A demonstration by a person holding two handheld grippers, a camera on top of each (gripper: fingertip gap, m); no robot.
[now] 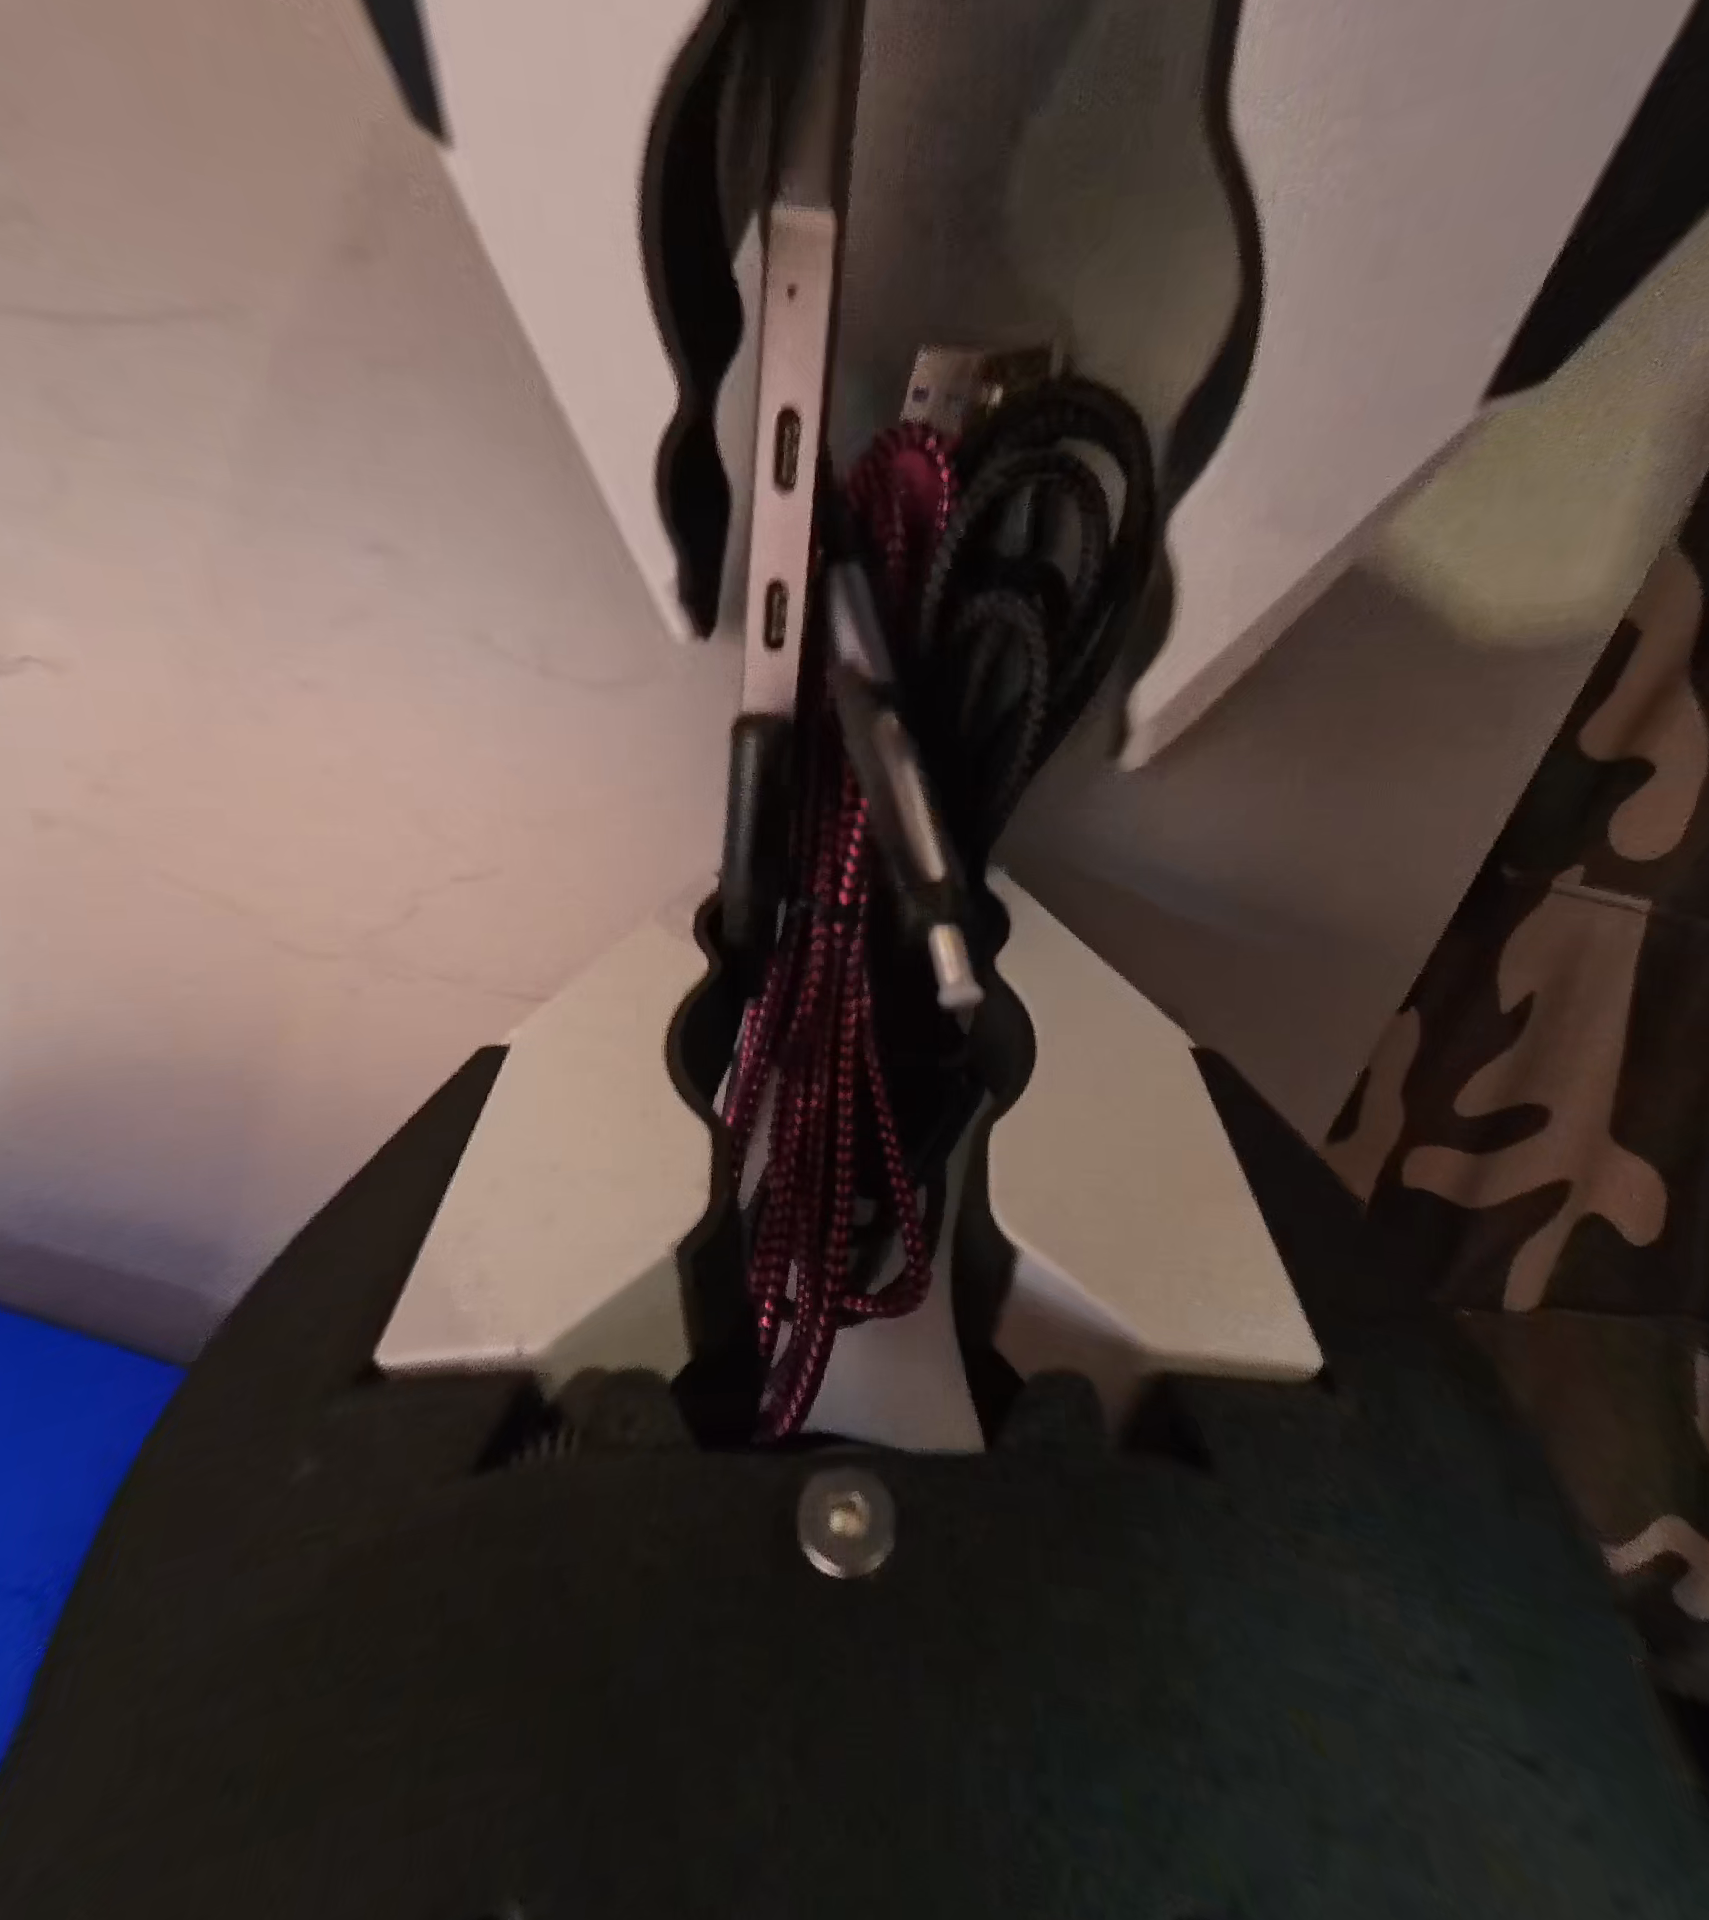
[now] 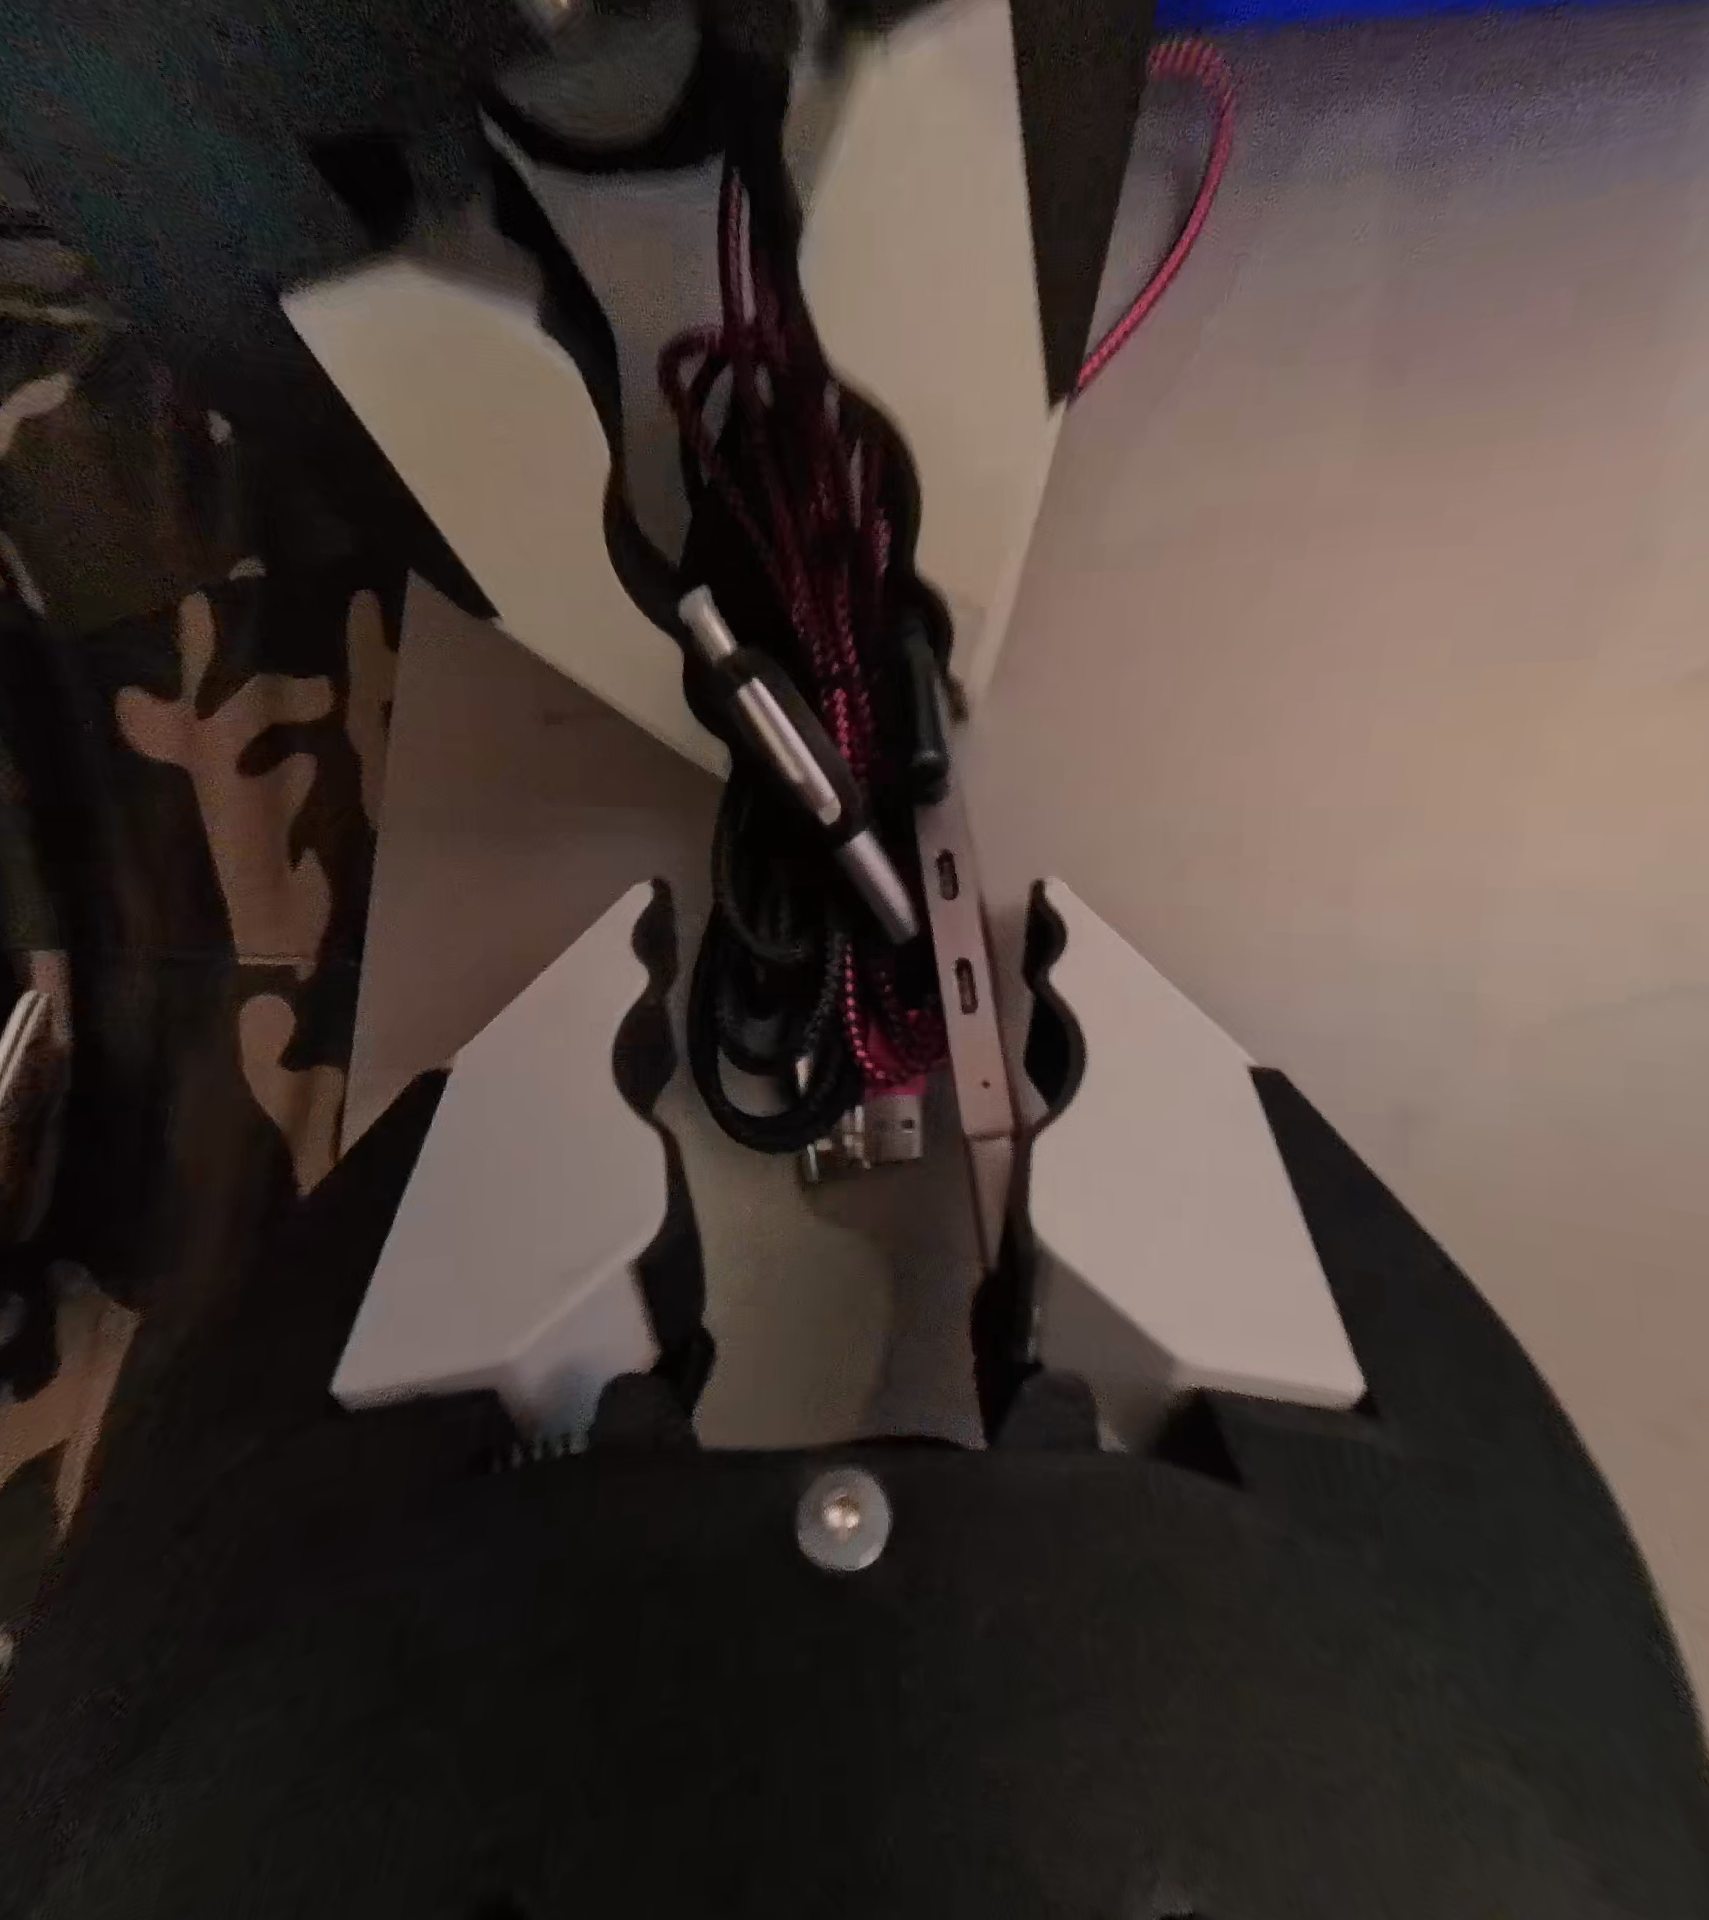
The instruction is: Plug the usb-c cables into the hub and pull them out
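Two grippers meet nose to nose over the hub and a cable bundle.

The left gripper [image 1: 845, 997] is closed on the bundled cables [image 1: 829, 1122] (red and black braids, a silver plug [image 1: 917, 831] hanging free); the right gripper [image 2: 845, 914] stands spread, its right finger [image 2: 1141, 1195] against the hub [image 2: 969, 997], which stands on edge with two empty ports facing the cameras. Whether the right one truly grips the hub, I cannot tell. Nothing from the bundle looks plugged in yet. To do this well: steady the hub first, single out one plug from the bundle, then line it square with a port before pushing.
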